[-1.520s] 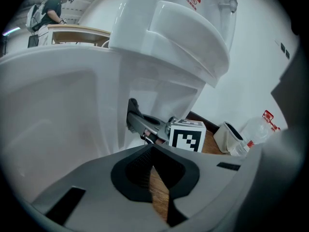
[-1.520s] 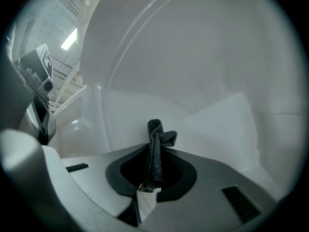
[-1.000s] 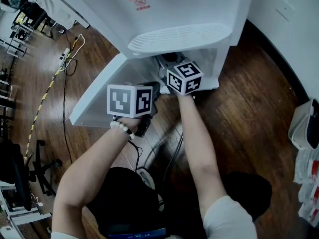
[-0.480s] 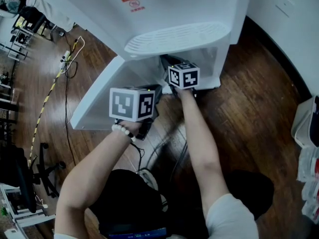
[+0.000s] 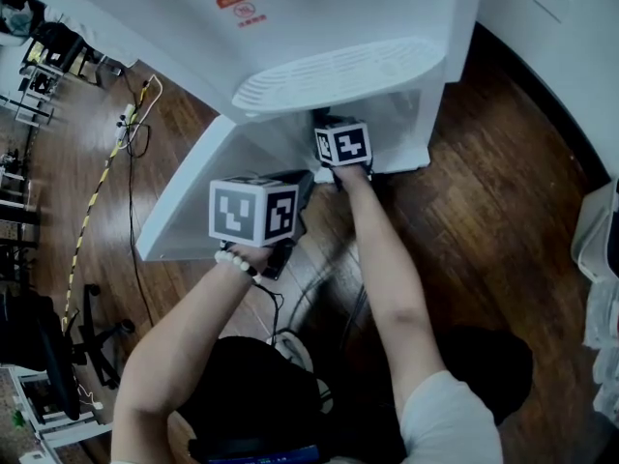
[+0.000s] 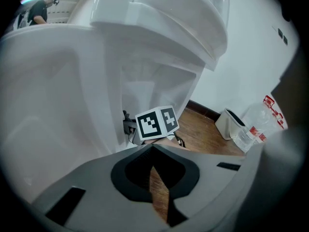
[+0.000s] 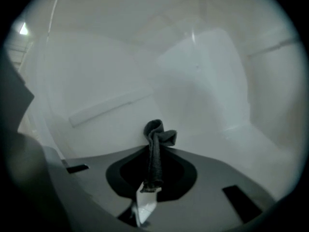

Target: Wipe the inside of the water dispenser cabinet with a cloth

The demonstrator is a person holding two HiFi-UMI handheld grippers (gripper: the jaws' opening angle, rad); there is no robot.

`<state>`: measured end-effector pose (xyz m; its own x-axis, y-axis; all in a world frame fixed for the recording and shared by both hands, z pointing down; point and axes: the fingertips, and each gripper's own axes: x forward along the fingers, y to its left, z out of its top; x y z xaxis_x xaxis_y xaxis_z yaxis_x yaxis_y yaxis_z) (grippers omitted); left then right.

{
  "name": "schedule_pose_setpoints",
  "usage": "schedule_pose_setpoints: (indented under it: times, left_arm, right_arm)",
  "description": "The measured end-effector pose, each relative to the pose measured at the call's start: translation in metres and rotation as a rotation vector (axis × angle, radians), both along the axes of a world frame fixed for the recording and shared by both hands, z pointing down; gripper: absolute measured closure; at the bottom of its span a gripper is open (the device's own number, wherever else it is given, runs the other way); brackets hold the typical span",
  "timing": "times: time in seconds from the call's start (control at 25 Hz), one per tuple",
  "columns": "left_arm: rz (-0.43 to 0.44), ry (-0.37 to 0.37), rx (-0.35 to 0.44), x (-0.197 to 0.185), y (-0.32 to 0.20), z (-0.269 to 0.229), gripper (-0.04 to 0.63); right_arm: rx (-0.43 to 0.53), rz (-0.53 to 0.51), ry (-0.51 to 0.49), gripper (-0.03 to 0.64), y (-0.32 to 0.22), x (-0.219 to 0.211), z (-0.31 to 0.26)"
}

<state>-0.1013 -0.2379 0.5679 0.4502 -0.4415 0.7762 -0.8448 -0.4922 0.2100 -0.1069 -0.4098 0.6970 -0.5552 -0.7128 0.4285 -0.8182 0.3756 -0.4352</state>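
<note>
In the head view, your right gripper (image 7: 153, 152) disappears into the white plastic water dispenser cabinet (image 5: 418, 104), with only its marker cube (image 5: 343, 145) showing. Its own view shows it clenched on a dark grey bunched cloth (image 7: 156, 135) near the pale inner wall; contact is unclear. Your left gripper (image 6: 152, 150) hangs outside, closed on nothing.

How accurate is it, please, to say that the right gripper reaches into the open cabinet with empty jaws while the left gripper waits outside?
Not quite: the right gripper is not empty; the right gripper view shows its jaws shut on a dark cloth. Otherwise yes: it reaches into the open cabinet while the left gripper waits outside.
</note>
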Motion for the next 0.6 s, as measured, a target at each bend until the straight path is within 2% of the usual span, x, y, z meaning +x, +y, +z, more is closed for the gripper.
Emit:
schedule_pose_setpoints:
  times: [0.12,0.32,0.6]
  left_arm:
    - [0.002,0.001,-0.006,0.0,0.001,0.001,0.598]
    - [0.003,-0.016,0.001,-0.005,0.002,0.0,0.598]
    - [-0.025,-0.027,0.016,-0.011,0.0,-0.003,0.598]
  right_arm:
    - [-0.014,-0.023,0.014,0.578,-0.004,-0.001,0.004]
    - [0.01,-0.036,-0.028,0.578,-0.02,0.001,-0.01]
    - [0.207,0.006,-0.083,0.58,-0.028,0.006,-0.062]
